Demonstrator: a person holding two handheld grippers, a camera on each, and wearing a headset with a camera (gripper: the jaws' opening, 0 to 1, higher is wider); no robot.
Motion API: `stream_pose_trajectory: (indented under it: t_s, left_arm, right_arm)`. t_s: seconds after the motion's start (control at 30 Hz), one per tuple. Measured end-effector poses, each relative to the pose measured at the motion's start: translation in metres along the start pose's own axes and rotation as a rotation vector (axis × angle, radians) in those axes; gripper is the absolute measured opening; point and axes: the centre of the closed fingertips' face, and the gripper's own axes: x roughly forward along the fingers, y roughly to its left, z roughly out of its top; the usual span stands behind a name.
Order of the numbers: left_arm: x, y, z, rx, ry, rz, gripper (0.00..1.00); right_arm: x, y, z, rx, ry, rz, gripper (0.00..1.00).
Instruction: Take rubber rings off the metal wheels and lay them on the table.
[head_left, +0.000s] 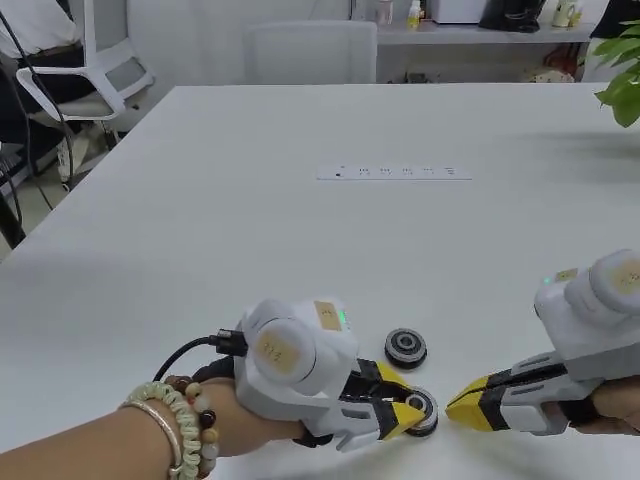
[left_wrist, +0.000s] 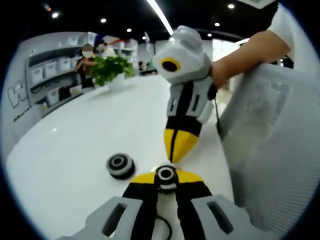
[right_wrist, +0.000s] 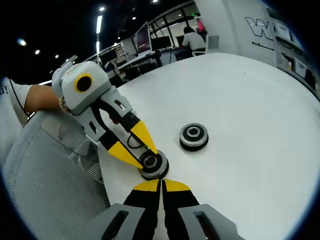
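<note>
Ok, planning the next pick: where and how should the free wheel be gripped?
I'd grip the free wheel across its outer rim, coming down from above: it lies flat on the table, hole up, rim exposed all round, apart from the held wheel.

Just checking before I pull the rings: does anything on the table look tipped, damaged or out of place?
Nothing stands out. The gripped wheel lies flat in the left gripper. The second wheel lies flat beside it, and both look intact. The right gripper is shut, close by.

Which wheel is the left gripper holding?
The nearer wheel, clamped in the left gripper by the table edge; the other wheel sits free farther up the table.
</note>
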Motion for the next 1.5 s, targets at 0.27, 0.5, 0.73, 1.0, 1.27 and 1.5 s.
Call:
stream_pose_trajectory:
  t_s: [0.27,0.5,0.73,1.0,1.27,1.5]
  left_arm:
    - [0.0,0.0,0.0,-0.001,-0.001,-0.002,0.14]
    - [0.0,0.0,0.0,-0.001,-0.001,-0.001,0.14]
    - [0.0,0.001,0.0,-0.008,-0.002,0.006,0.14]
    - [0.0,0.001,0.0,-0.006,-0.001,0.004,0.14]
    - [0.0,0.002,0.0,0.0,0.0,0.001,0.14]
    - [0.0,0.002,0.001,0.005,0.002,0.0,0.14]
  right_arm:
    - [0.004,0.0,-0.001,-0.06,0.01,-0.005,0.14]
    - [0.008,0.003,0.001,-0.1,0.005,0.001,0.16]
    - [0.006,-0.005,-0.001,-0.119,0.019,-0.035,0.0]
    - [0.006,-0.009,0.001,-0.047,0.048,-0.059,0.0]
    - [0.001,-0.009,0.002,0.076,0.036,-0.04,0.0]
    - [-0.004,-0.008,0.01,0.207,-0.033,0.0,0.0]
